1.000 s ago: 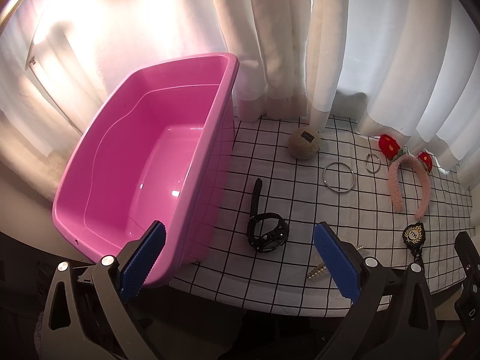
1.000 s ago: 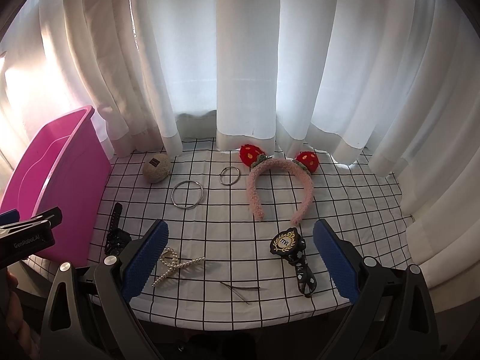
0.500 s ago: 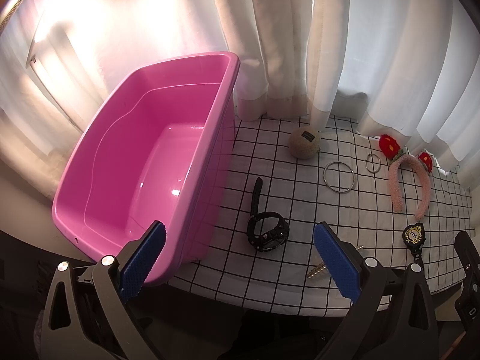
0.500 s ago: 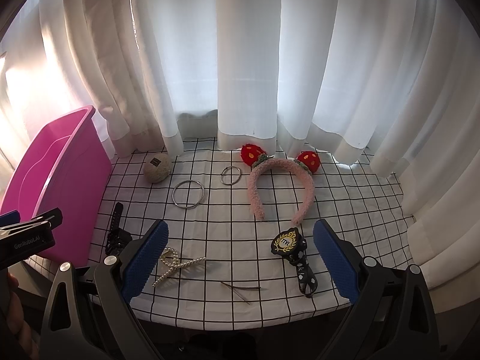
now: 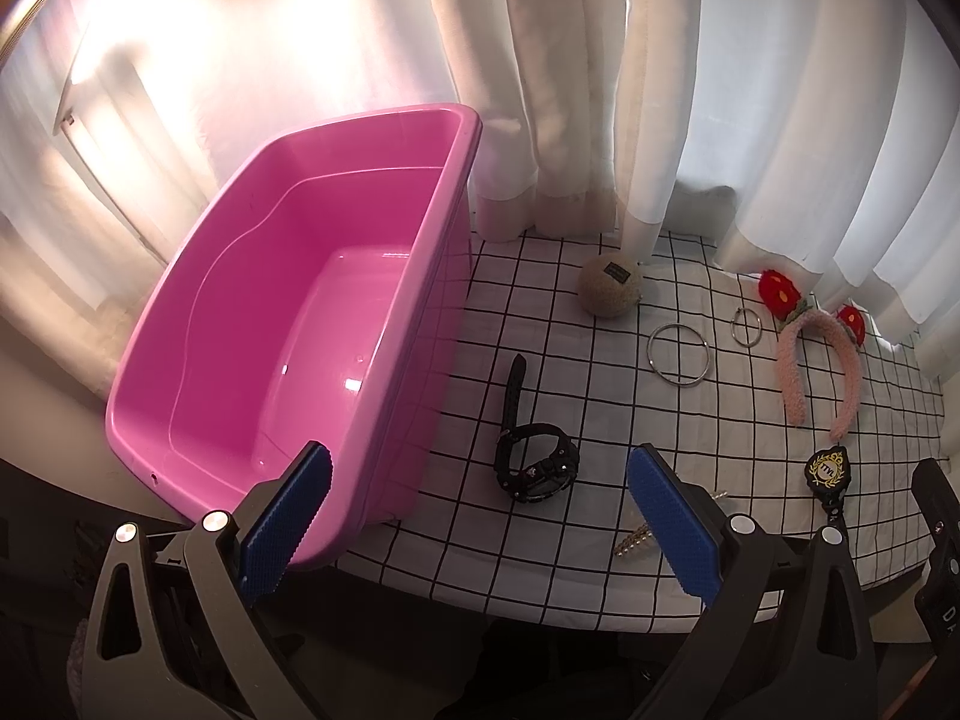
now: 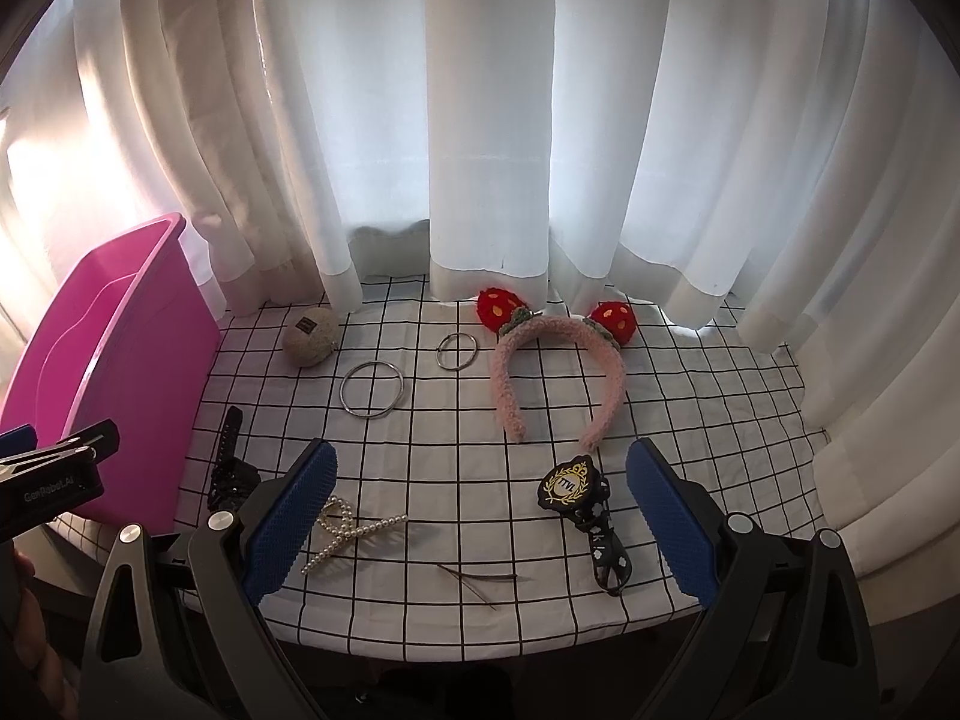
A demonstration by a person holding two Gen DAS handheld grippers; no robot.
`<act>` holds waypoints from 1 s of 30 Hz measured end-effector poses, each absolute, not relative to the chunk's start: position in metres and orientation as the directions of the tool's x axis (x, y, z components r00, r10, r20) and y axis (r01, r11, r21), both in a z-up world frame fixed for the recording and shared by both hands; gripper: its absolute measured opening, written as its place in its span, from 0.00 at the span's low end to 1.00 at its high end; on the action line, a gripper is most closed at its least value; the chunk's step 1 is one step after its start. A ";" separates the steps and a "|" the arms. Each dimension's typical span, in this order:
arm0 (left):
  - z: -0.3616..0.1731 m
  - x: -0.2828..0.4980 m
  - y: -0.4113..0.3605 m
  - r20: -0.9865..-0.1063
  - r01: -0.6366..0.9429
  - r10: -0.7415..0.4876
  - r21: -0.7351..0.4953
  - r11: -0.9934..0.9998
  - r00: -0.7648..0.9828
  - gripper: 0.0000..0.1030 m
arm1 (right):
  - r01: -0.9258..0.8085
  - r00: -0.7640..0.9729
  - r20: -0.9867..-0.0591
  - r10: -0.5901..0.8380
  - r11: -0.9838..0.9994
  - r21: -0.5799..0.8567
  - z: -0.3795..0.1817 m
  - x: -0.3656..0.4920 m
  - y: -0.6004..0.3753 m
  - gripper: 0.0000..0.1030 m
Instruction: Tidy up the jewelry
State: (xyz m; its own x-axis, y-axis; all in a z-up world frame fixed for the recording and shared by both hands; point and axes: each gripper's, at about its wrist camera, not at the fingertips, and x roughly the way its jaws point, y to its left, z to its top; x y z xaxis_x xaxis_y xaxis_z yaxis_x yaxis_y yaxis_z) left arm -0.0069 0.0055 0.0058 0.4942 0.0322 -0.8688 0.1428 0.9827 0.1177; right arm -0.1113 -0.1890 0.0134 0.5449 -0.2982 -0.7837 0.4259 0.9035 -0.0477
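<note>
Both grippers spread, holding nothing; black watch (image 5: 536, 461) lies just ahead of left gripper (image 5: 480, 516), strap pointing toward the table's far edge, beside pink tub (image 5: 420, 300)

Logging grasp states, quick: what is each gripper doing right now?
Left gripper: open, holding nothing.
Right gripper: open, holding nothing.

From the left wrist we look forward and down, close over the glossy pink plastic tub (image 5: 288, 324); from the right wrist we face the white curtains, the tub (image 6: 102, 396) at our left edge; both views share the black-gridded white cloth (image 5: 600, 396) right of the tub.
</note>
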 end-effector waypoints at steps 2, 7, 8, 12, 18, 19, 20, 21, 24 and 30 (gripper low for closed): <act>0.006 -0.007 0.006 -0.869 0.142 0.032 0.117 0.983 0.494 0.94 | 0.425 0.545 -0.784 -0.298 0.904 -0.048 0.013 -0.111 -0.189 0.90; 0.006 -0.006 0.006 -0.869 0.142 0.033 0.118 0.983 0.494 0.94 | 0.427 0.545 -0.784 -0.298 0.903 -0.047 0.013 -0.111 -0.188 0.90; 0.006 -0.007 0.006 -0.869 0.142 0.033 0.118 0.983 0.494 0.94 | 0.427 0.545 -0.784 -0.298 0.903 -0.047 0.013 -0.111 -0.188 0.90; 0.006 -0.006 0.006 -0.870 0.143 0.033 0.119 0.983 0.492 0.94 | 0.424 0.545 -0.785 -0.295 0.905 -0.046 0.013 -0.111 -0.188 0.90; 0.001 -0.007 0.007 -0.873 0.141 0.036 0.119 0.983 0.486 0.94 | 0.417 0.545 -0.789 -0.282 0.908 -0.036 0.009 -0.114 -0.193 0.90; -0.001 -0.007 0.007 -0.874 0.141 0.032 0.114 0.983 0.484 0.94 | 0.415 0.549 -0.790 -0.272 0.910 -0.025 0.007 -0.115 -0.195 0.90; -0.004 -0.008 0.007 -0.876 0.144 0.024 0.106 0.984 0.481 0.94 | 0.412 0.555 -0.790 -0.263 0.911 -0.014 0.006 -0.116 -0.198 0.90; -0.007 -0.008 0.007 -0.879 0.147 0.018 0.100 0.984 0.477 0.94 | 0.412 0.559 -0.789 -0.257 0.911 -0.005 0.003 -0.118 -0.202 0.90; -0.016 -0.011 0.003 -0.882 0.175 -0.026 0.065 0.982 0.471 0.94 | 0.417 0.565 -0.791 -0.233 0.909 0.030 -0.006 -0.125 -0.217 0.90; -0.060 -0.020 -0.021 -0.905 0.274 -0.072 0.051 0.960 0.420 0.94 | 0.450 0.500 -0.833 -0.235 0.893 0.018 -0.044 -0.146 -0.251 0.90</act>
State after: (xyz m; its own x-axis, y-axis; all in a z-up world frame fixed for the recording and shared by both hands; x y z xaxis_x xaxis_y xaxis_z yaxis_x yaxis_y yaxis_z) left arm -0.0204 -0.0212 -0.0597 0.4198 -0.0719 -0.9047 0.2739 0.9604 0.0507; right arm -0.1457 -0.2515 -0.0436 0.4999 -0.2354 -0.8335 0.4497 0.8930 0.0175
